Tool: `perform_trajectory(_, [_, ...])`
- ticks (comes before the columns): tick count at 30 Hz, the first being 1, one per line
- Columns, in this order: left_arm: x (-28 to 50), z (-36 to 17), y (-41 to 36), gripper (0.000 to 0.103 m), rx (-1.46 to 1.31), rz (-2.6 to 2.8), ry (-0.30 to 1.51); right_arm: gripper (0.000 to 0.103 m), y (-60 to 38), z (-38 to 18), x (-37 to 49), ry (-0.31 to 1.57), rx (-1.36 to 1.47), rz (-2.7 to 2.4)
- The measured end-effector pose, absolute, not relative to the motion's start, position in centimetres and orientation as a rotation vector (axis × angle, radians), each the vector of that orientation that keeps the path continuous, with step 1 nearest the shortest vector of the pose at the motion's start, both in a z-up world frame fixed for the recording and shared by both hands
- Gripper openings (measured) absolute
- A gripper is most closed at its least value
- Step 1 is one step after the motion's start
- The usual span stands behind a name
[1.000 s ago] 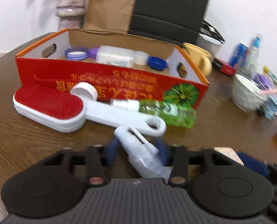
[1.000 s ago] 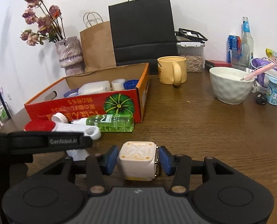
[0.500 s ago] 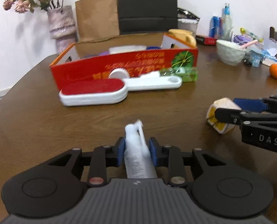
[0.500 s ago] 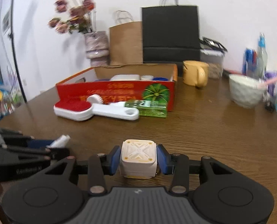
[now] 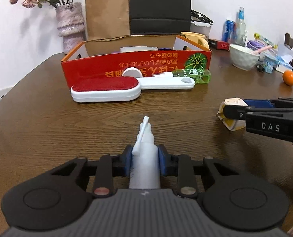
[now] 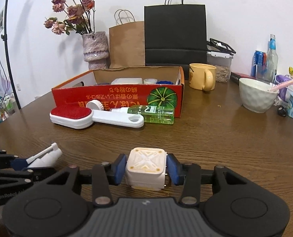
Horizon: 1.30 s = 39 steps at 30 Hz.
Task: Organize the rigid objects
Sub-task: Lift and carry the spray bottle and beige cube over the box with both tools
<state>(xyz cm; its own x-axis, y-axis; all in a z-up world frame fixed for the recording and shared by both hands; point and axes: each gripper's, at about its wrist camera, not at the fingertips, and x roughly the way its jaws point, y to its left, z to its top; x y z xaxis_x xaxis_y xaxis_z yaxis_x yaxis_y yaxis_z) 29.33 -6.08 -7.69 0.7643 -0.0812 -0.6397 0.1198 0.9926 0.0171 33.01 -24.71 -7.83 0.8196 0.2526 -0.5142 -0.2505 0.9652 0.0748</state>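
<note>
My left gripper (image 5: 144, 158) is shut on a white spray bottle (image 5: 145, 150), nozzle pointing forward, held over the wooden table. My right gripper (image 6: 145, 167) is shut on a cream cube with an X pattern (image 6: 145, 165); the cube also shows at the right of the left wrist view (image 5: 232, 112). The red cardboard box (image 5: 136, 67) stands ahead and holds a white bottle and several caps. In front of it lie a red-and-white lint brush (image 5: 106, 90), a white cap (image 5: 132, 72) and a green bottle (image 5: 193, 75).
A yellow mug (image 6: 202, 77), white bowl (image 6: 258, 94), bottles, a can and snack packs crowd the right. An orange (image 5: 289, 77) sits at the far right. A vase of dried flowers (image 6: 95, 47), paper bags and a storage tub stand behind the box.
Both grippers have pulled back from the box toward the table's near side, each still holding its object. The left gripper rose and levelled, so the spray bottle now points straight ahead.
</note>
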Motion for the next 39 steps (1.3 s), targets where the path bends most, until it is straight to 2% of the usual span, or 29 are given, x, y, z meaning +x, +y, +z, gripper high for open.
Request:
perform_trajectory(8, [26.3, -5.6, -5.3, 0.028, 0.024, -0.073, 0.537, 0.043, -24.0, -6.9, 30.8, 0.498, 0.018, 0.268])
perform_trajectory(19, [18.8, -2.3, -2.9, 0.028, -0.108, 0.015, 0.245, 0.043, -22.5, -3.1, 21.7, 0.217, 0.03, 0.329])
perform_trajectory(25, [14.8, -2.3, -1.3, 0.028, -0.162, 0.034, 0.193, 0.043, -21.4, -3.5, 16.8, 0.13, 0.038, 0.315])
perform_trajectory(39, [11.9, -2.3, -0.4, 0.028, -0.191, 0.017, 0.191, 0.043, -20.2, -4.3, 13.4, 0.165, -0.003, 0.319])
